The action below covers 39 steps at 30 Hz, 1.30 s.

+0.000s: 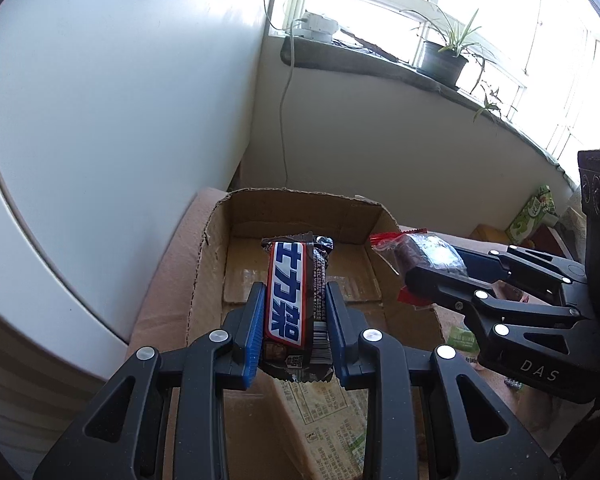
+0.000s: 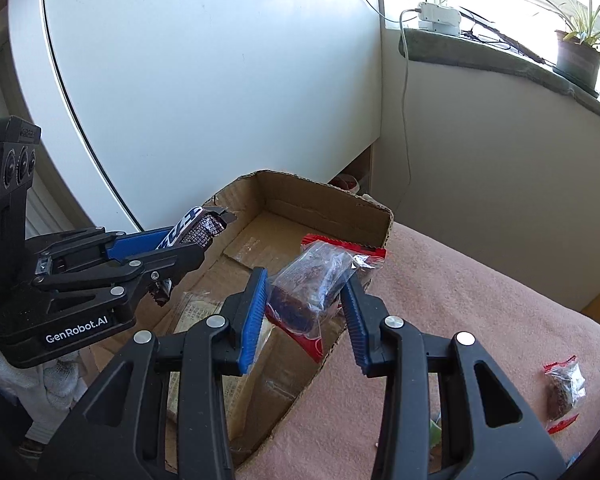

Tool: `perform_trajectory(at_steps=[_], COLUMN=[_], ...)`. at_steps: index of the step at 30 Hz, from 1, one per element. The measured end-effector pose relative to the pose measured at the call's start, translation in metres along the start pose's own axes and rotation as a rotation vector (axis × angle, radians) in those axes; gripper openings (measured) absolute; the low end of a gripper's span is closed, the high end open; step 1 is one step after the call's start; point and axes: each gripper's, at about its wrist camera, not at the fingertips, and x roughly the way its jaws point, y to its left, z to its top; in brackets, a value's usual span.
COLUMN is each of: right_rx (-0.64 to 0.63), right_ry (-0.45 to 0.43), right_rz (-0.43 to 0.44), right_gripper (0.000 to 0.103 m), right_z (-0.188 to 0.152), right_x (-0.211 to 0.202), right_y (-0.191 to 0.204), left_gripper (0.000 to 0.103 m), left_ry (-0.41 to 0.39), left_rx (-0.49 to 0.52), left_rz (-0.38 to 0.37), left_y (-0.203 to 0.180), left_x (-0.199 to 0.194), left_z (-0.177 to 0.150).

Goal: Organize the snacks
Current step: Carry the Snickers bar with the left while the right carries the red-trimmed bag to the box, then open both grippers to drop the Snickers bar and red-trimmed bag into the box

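- Left gripper (image 1: 293, 322) is clamped on a chocolate bar (image 1: 290, 300), blue pads pressing both long sides of the wrapper; the bar hangs above the floor of the cardboard box (image 1: 300, 210), nearer the box's left wall.
- Lower the bar close to the box floor before releasing. A drop from this height would likely let it bounce or land askew.
- Set it parallel to the left wall, just beside it, so the rest of the floor is left free for other items.
- Cardboard box has torn, uneven wall edges and taped bottom flaps. Keep the fingers clear of the ragged rim when descending.
- Right gripper (image 2: 306, 300) is closed on a clear-and-red packet (image 2: 318, 280) holding a dark cake; the packet hangs over the box's right wall (image 2: 384, 224), about at the rim.
- Move this packet further inward past the right wall before opening, or it may catch on the rim.
- The film is loose and crinkled, so expect it to cling to a pad; open fully.
- Another red packet (image 2: 564, 390) lies on the pink cloth (image 2: 480, 300), well outside the box to its right, not yet collected.
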Motion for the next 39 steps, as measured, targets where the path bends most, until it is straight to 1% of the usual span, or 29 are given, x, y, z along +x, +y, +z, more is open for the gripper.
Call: perform_trajectory(at_steps=[12, 13, 15, 17, 19, 30, 39], right_rx=[-0.029, -0.030, -0.029, -0.025, -0.023, -0.019, -0.002], right_ry=[0.022, 0.020, 0.019, 0.019, 0.011, -0.010, -0.029], right_rz=[0.021, 0.021, 0.021, 0.023, 0.022, 0.002, -0.014], right_gripper=[0.040, 0.043, 0.046, 0.051, 0.066, 0.067, 0.067], right_z=[0.014, 0.015, 0.015, 0.016, 0.018, 0.019, 0.007], right_x=[0.033, 0.033, 0.034, 0.034, 0.033, 0.018, -0.018], right_y=[0.002, 0.002, 0.001, 0.000, -0.001, -0.001, -0.006], left_gripper=[0.028, 0.028, 0.032, 0.032, 0.032, 0.032, 0.032], left_ry=[0.015, 0.014, 0.010, 0.005, 0.001, -0.023, -0.047], left_rx=[-0.014, -0.017, -0.022, -0.026, -0.026, -0.038, -0.026], left_rz=[0.019, 0.021, 0.025, 0.024, 0.028, 0.031, 0.004], left_y=[0.012, 0.012, 0.014, 0.015, 0.016, 0.019, 0.005], left_x=[0.012, 0.012, 0.011, 0.010, 0.008, -0.007, -0.028], left_z=[0.006, 0.006, 0.007, 0.006, 0.005, 0.003, -0.004])
